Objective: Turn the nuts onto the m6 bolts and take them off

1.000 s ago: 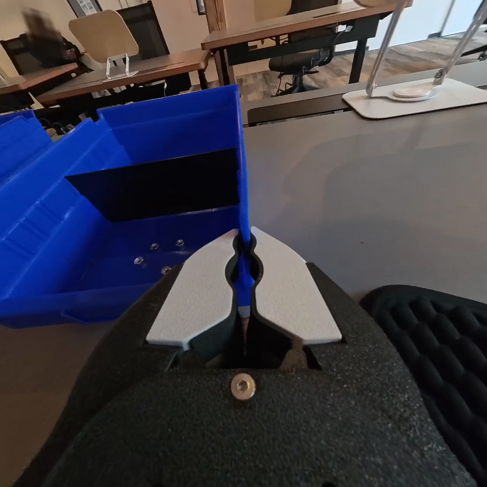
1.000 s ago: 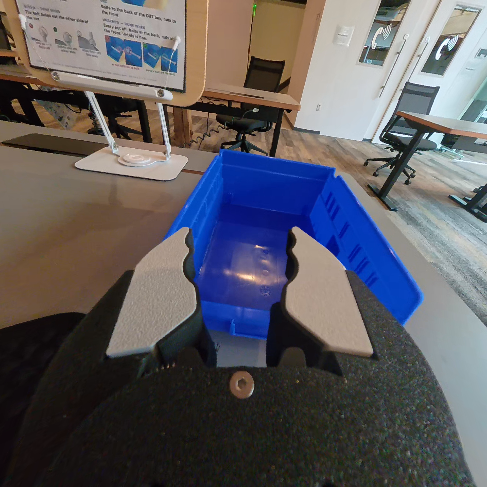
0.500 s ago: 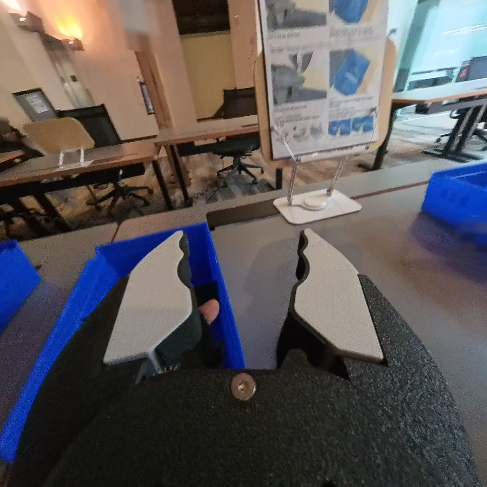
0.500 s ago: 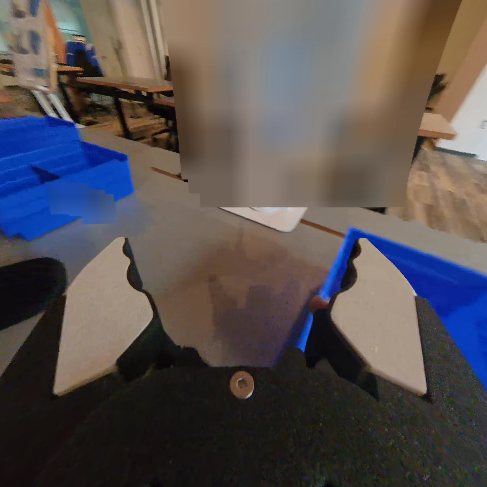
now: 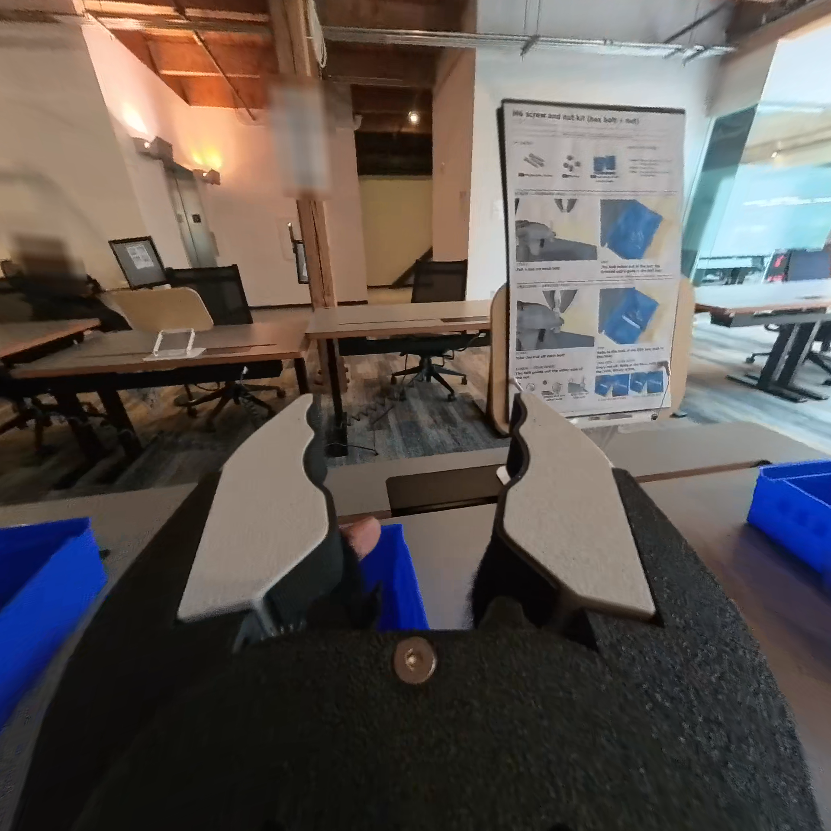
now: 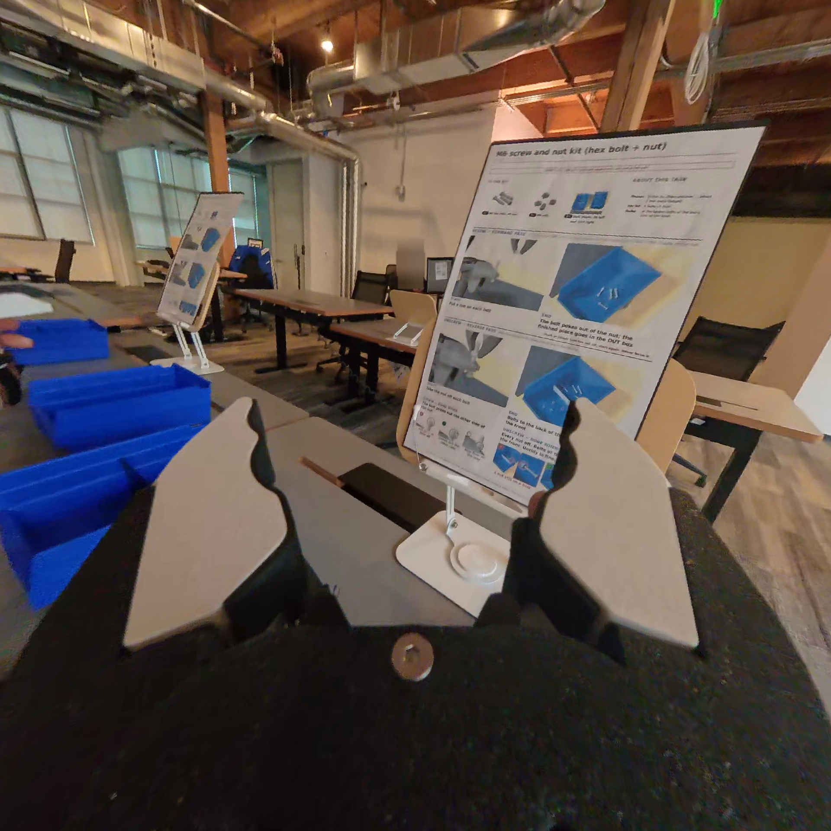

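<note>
behind left gripper (image 5: 411, 404), blue bin (image 5: 395, 580) mostly hidden

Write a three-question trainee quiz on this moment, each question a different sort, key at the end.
1. True or false: the right gripper is clamped on a nut.
2. Multiple choice: what stands upright ahead of both grippers? A) an instruction sheet on a white stand B) a toolbox C) a monitor
3. Fill in: beside the left gripper, the bin on the grey table is coloured ____.

Key: 1 false, its jaws stand wide apart with nothing between them; 2 A; 3 blue.
</note>
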